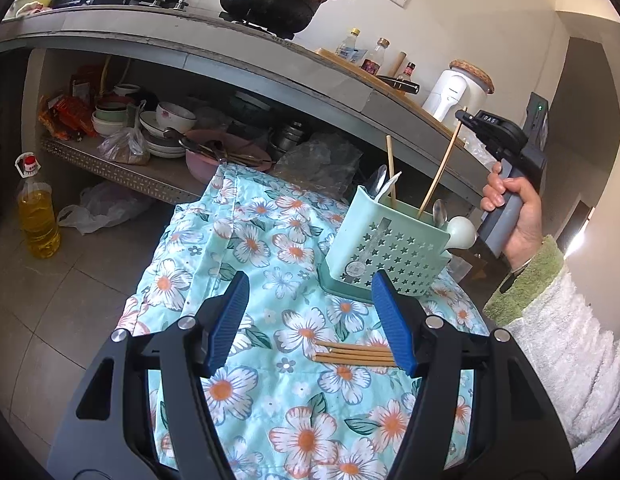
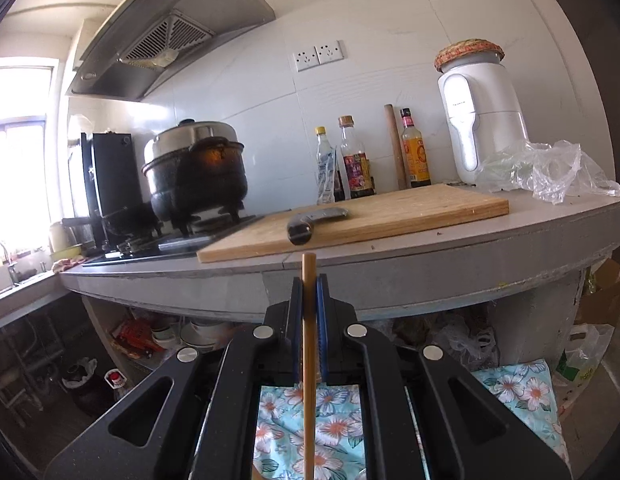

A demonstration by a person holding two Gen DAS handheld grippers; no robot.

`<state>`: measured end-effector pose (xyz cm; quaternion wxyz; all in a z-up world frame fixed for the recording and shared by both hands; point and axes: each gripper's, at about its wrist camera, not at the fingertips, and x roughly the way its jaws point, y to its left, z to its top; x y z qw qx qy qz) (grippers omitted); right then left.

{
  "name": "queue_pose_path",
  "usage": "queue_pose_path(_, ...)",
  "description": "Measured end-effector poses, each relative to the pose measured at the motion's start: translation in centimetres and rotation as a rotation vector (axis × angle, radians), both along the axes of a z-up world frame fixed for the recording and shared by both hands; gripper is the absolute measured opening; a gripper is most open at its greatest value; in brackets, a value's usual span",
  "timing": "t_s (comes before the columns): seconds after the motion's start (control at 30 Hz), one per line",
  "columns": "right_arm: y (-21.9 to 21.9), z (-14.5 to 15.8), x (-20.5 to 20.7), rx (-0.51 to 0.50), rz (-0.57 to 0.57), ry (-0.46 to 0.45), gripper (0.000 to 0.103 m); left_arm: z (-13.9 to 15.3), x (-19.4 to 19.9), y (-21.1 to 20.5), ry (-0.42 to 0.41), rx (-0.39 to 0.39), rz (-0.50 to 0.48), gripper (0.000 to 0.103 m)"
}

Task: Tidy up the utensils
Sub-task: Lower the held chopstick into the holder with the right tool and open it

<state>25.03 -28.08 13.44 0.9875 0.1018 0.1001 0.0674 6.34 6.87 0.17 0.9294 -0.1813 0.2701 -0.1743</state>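
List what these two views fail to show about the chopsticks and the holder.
- Loose chopsticks, left wrist view: their right ends are hidden behind the left gripper's blue fingers.
- Held chopstick, right wrist view: its lower end is cut off by the bottom edge.
- Green holder, left wrist view: its wall hides the utensils' lower parts.

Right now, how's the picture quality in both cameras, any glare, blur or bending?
Left wrist view: sharp and evenly lit, though the fisheye bows the counter edge and blacks out the corners. Right wrist view: the window at left is blown out white, and the counter curves the same way.
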Motion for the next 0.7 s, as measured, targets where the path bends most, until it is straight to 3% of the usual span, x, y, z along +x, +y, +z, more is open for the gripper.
queue_pose_path(0.37, 0.8, -3.9, -0.8, -0.042, 0.06, 0.113, 0.008, 0.0, -0.2, 0.4, 0.001, -0.01, 0.005, 0.06)
queue_pose_path(0.43, 0.6, -4.0, -1.4, -0.04, 0.071, 0.126, 0.016, -0.1, -0.2, 0.3, 0.007, -0.013, 0.002, 0.06)
queue_pose_path(0.5, 0.3, -3.9, -2.3, -0.031, 0.076, 0.123, 0.033, -0.2, -0.2, 0.2, 0.011, -0.017, -0.001, 0.06)
queue_pose_path(0.7, -1.1, -3.0, -5.9, 0.002, 0.089, 0.086, 0.042, -0.1, -0.3, -0.1, 0.009, -0.017, -0.009, 0.061)
